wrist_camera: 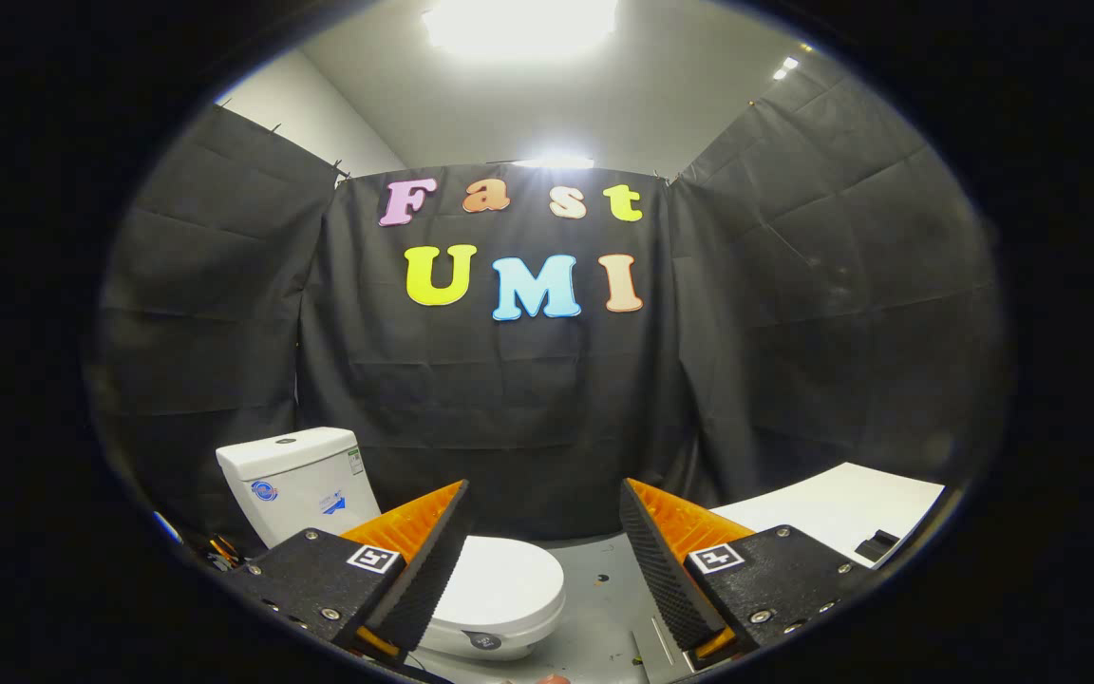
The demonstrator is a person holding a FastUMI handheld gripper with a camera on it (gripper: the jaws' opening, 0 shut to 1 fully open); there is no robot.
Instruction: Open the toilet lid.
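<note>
Black-draped booth, claw (544, 508) spread wide, raised above closed toilet lid (498, 581)

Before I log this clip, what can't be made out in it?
- Toilet lid: shut; its left part sits behind a finger of the open gripper, which holds nothing.
- Small objects on the floor beside the tank: too small to identify.
- White surface beyond the other finger: the dark item on it is too small to name.
</note>
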